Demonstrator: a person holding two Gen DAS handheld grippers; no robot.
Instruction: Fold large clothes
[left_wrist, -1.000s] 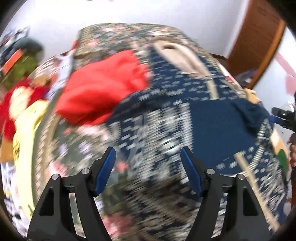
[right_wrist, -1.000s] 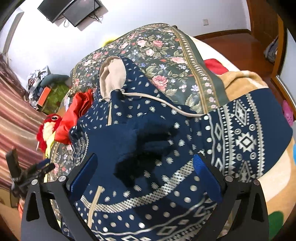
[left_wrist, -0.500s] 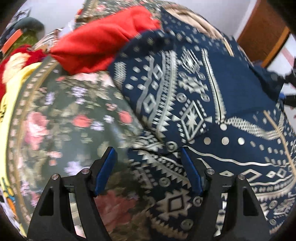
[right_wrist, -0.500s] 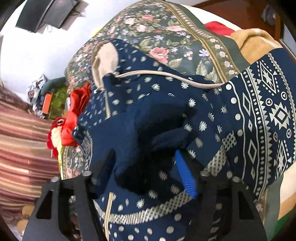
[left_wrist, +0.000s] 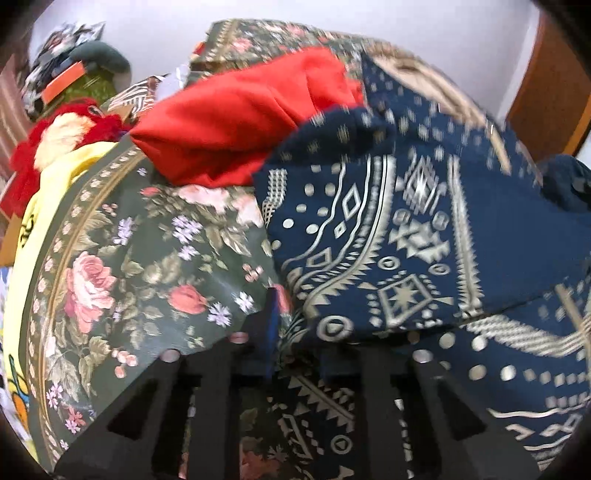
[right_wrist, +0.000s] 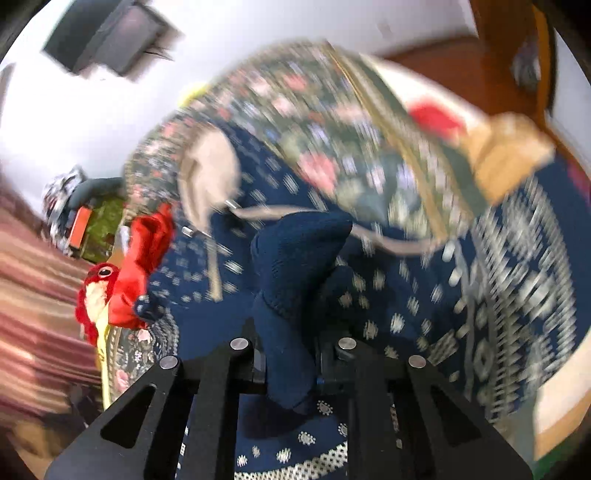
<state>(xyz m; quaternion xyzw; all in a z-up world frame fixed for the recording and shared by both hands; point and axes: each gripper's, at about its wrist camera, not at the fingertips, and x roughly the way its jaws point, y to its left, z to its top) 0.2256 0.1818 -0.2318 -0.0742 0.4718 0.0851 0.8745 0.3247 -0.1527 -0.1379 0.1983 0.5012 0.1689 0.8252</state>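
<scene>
A navy hoodie (left_wrist: 417, 236) with a cream geometric pattern and beige-lined hood lies spread on a floral bedspread (left_wrist: 122, 258). My left gripper (left_wrist: 295, 332) is shut on the hoodie's patterned edge at the bedspread. In the right wrist view the same hoodie (right_wrist: 388, 295) fills the middle, its hood (right_wrist: 210, 177) at the far end. My right gripper (right_wrist: 288, 354) is shut on a plain navy cuff (right_wrist: 291, 266) that stands up between its fingers.
A red garment (left_wrist: 240, 118) lies bunched beside the hoodie, also in the right wrist view (right_wrist: 147, 251). A red plush toy (left_wrist: 55, 136) and yellow cloth (left_wrist: 33, 206) sit at the bed's left edge. A tan blanket (right_wrist: 509, 155) lies on the right.
Both grippers have closed from open: the left onto the hoodie's patterned edge, the right onto the navy cuff. The right wrist view is now blurred by motion.
</scene>
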